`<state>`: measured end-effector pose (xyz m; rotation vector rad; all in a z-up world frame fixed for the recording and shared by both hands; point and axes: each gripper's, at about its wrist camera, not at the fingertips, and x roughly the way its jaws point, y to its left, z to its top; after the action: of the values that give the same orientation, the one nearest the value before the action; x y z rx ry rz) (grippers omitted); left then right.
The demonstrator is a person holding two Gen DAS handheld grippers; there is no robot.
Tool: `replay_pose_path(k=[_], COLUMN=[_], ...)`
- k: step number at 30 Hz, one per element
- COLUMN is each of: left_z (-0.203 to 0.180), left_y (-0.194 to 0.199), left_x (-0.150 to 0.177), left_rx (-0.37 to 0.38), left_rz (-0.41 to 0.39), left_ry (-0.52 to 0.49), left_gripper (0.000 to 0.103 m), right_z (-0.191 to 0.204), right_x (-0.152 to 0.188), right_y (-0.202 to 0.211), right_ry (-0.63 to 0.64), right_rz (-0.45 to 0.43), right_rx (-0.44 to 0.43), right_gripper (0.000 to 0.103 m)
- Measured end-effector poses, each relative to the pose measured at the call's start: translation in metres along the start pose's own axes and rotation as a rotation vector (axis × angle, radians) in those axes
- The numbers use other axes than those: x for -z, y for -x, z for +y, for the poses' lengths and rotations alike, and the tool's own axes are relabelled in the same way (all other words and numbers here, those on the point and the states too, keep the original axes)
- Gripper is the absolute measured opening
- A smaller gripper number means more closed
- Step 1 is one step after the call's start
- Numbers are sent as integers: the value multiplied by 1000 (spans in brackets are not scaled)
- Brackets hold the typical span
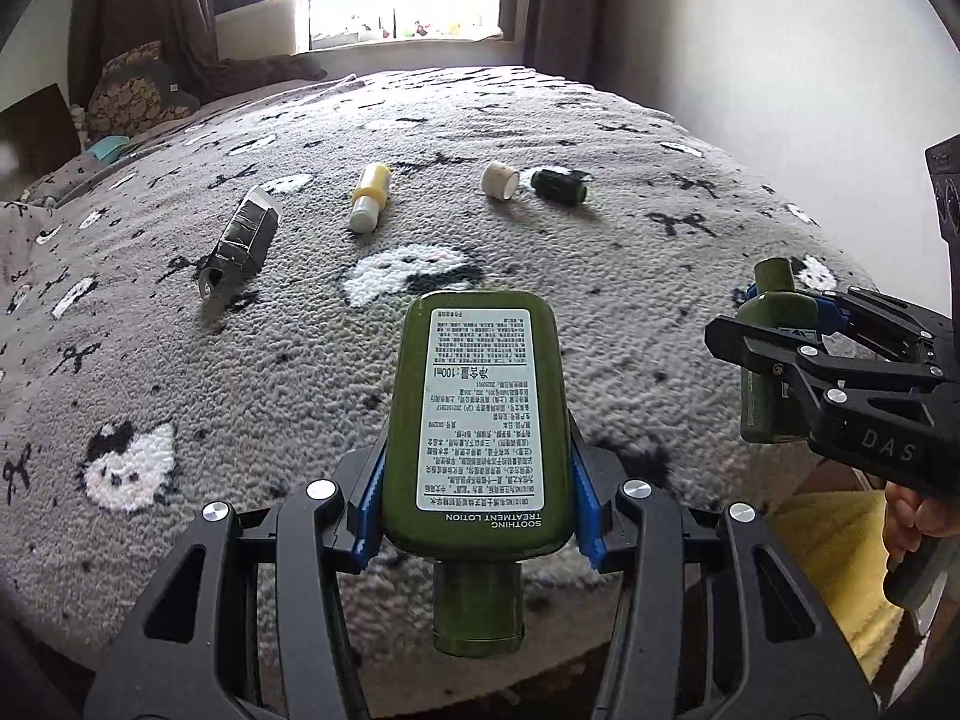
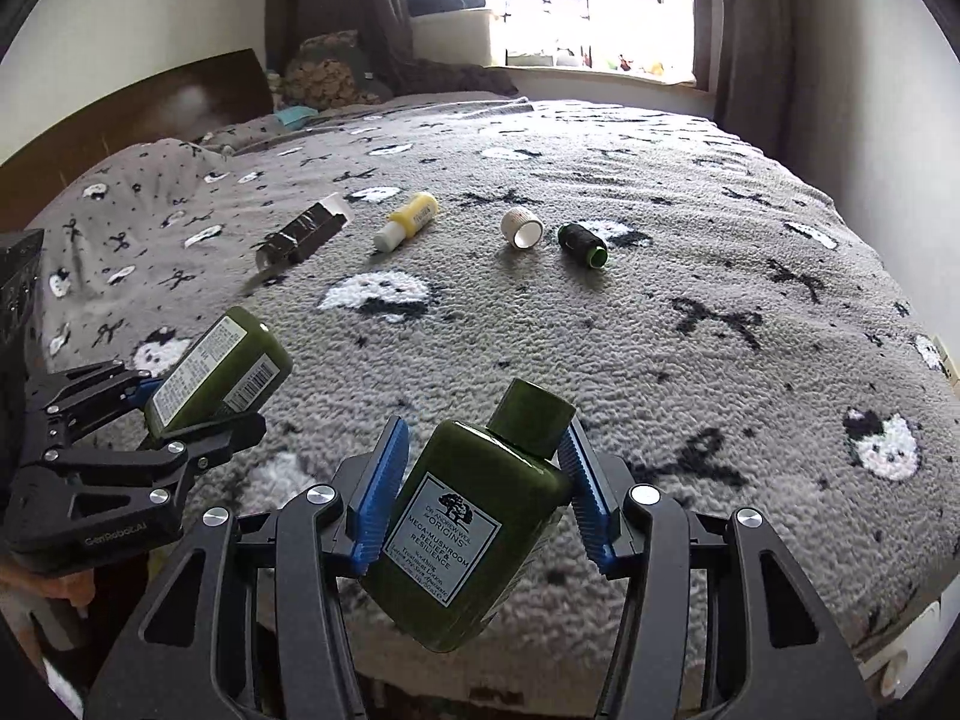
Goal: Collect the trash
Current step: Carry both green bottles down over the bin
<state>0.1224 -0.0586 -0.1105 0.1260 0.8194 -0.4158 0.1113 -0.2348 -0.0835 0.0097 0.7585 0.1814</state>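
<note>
My left gripper (image 1: 477, 480) is shut on a green lotion bottle (image 1: 474, 420), label up, cap toward the camera, held above the bed's near edge. It also shows in the right wrist view (image 2: 219, 375). My right gripper (image 2: 480, 480) is shut on a second green bottle (image 2: 474, 534), tilted, cap pointing away. That bottle also shows in the left wrist view (image 1: 771, 360). Farther on the grey blanket (image 1: 600, 312) lie a silver-black carton (image 1: 240, 240), a yellow tube (image 1: 371, 195), a white cap (image 1: 499, 180) and a small dark green bottle (image 1: 558, 183).
The bed reaches back to a window sill (image 2: 588, 75) with curtains. A wooden headboard (image 2: 150, 102) and pillows (image 2: 327, 75) stand at the left. A yellow cloth (image 1: 834, 558) hangs at the bed's near right edge.
</note>
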Motion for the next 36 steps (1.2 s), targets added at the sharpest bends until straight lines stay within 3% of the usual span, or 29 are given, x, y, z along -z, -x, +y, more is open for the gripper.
replay_pose_path(k=[8,12,26,36], left_z=[-28,-35,-39,-32], left_y=[55,65,29,-20], left_x=[42,71,178,220], left_rx=[15,40,93,113], left_rz=[-52,-37,196,367], left_ry=[-30,-25,33,71], left_gripper=[47,47,47,47], right_z=[9,15,37,49], right_x=[44,70,160,193], right_y=[48,55,29,-9], right_ry=[51,59,-1,-35], right_rz=[-22,-7,221,370], right_rx=[-28,-36,-124,-132], right_gripper=[52,52,52,52])
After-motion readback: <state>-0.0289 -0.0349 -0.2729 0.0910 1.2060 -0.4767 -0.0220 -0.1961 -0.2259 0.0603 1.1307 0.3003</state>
